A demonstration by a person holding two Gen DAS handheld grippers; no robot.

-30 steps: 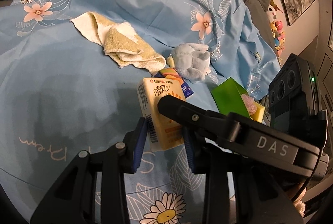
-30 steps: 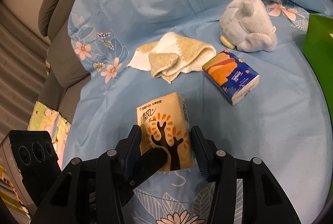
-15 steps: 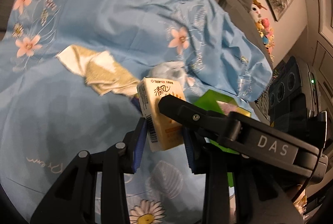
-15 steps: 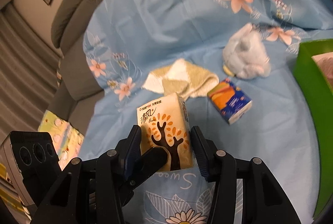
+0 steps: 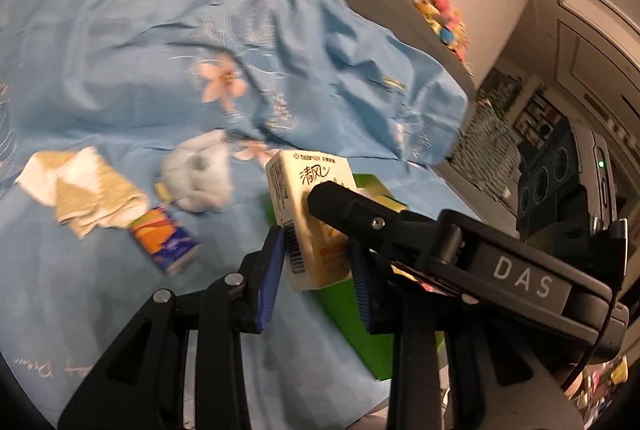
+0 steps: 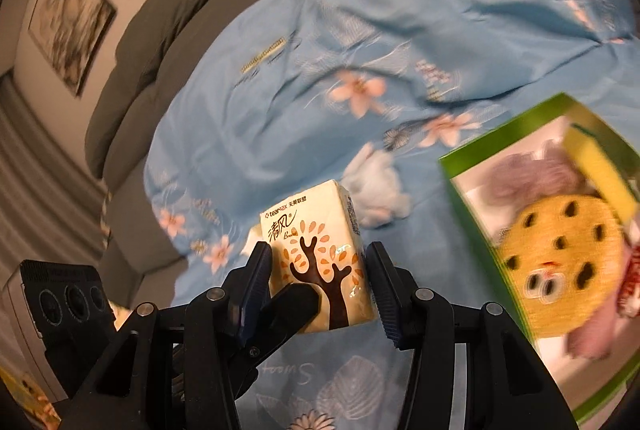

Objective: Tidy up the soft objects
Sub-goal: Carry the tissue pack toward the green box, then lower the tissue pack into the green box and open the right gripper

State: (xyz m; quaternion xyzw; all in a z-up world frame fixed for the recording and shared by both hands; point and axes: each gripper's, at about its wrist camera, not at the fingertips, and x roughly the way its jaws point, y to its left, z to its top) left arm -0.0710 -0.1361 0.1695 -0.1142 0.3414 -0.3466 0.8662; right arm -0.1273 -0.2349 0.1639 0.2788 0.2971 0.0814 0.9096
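Both grippers are clamped on one yellow tissue pack (image 6: 320,254), which is lifted clear of the blue floral bedsheet (image 6: 320,70). In the right wrist view the right gripper (image 6: 318,274) presses the pack from its two sides with blue-padded fingers (image 6: 260,270), the printed brown tree facing the camera; a black finger of the left gripper crosses the pack's lower left corner. In the left wrist view the left gripper (image 5: 316,254) holds the same pack by its barcode side and the opposite face, and the right gripper's long black finger lies across the pack's front.

The green box (image 6: 472,198) sits on the sheet near its right edge, just to the right of the held pack. Inside it lie a round yellow plush with dark spots (image 6: 560,262), a yellow sponge-like block (image 6: 596,158) against the far wall, and some pale pink soft things, blurred.

On the sheet toward the middle rest a light blue plush toy (image 5: 196,174), a folded beige and white towel (image 5: 80,190) to its left, and a small orange and blue tissue pack (image 5: 164,238) in front of them, close to the towel's corner. Grey sofa cushions (image 6: 160,10) rise behind the sheet, with framed pictures (image 6: 68,14) on the wall.
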